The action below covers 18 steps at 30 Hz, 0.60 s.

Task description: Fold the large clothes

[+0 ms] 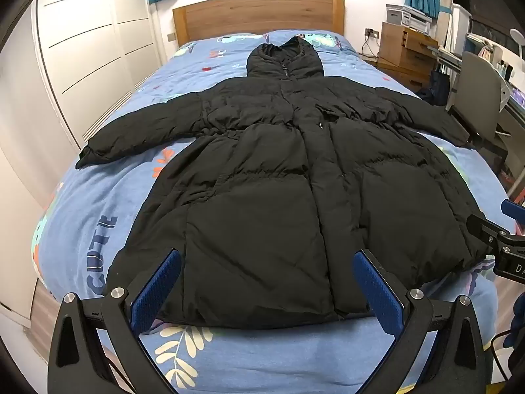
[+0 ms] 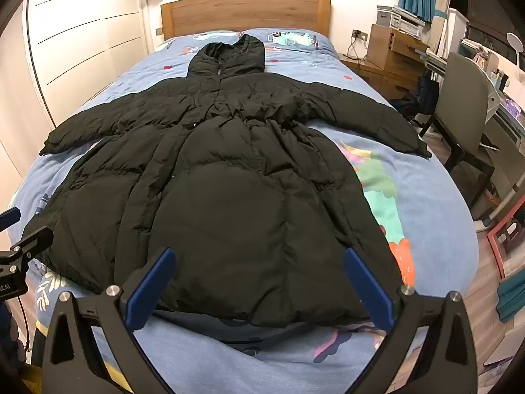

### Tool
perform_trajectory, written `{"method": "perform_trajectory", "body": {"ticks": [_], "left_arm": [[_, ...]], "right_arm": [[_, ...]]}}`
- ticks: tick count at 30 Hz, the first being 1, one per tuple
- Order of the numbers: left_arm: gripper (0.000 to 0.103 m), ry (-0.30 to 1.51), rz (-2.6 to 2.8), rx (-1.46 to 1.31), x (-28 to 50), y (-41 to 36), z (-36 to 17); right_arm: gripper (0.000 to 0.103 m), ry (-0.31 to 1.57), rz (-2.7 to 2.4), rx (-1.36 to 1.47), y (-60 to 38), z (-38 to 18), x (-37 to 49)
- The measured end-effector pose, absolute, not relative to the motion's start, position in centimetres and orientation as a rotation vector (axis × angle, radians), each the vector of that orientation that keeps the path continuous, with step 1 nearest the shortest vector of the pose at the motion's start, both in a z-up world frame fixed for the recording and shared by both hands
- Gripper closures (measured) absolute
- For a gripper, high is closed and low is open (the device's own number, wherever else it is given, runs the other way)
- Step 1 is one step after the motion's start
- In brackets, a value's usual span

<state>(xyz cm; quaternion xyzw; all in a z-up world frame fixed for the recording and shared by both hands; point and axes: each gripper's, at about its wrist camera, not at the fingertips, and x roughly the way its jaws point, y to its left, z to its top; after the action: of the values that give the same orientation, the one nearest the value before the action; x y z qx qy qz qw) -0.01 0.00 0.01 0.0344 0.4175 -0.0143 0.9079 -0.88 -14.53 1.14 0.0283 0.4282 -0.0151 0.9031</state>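
Observation:
A large black hooded puffer coat (image 1: 269, 170) lies flat, front up, on the bed (image 1: 98, 203), sleeves spread to both sides, hood toward the headboard. It also shows in the right wrist view (image 2: 229, 180). My left gripper (image 1: 266, 259) is open and empty, hovering over the coat's hem near the left half. My right gripper (image 2: 259, 256) is open and empty over the hem's right half. Each gripper shows at the edge of the other's view: the right (image 1: 502, 239), the left (image 2: 19, 246).
The bed has a blue patterned cover (image 2: 410, 197) and a wooden headboard (image 1: 259, 16). White wardrobe doors (image 1: 92, 49) stand to the left. A wooden nightstand (image 2: 393, 55), a grey chair (image 2: 462, 105) and a desk stand to the right.

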Motion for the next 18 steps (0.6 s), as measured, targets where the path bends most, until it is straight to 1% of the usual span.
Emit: {"method": "perform_trajectory", "body": {"ticks": [18], "left_arm": [[0.001,0.863,-0.002,0.072,0.0,-0.11,0.08]], "right_arm": [[0.0,0.883,-0.03,0.057,-14.59,1.25,-0.73]]}}
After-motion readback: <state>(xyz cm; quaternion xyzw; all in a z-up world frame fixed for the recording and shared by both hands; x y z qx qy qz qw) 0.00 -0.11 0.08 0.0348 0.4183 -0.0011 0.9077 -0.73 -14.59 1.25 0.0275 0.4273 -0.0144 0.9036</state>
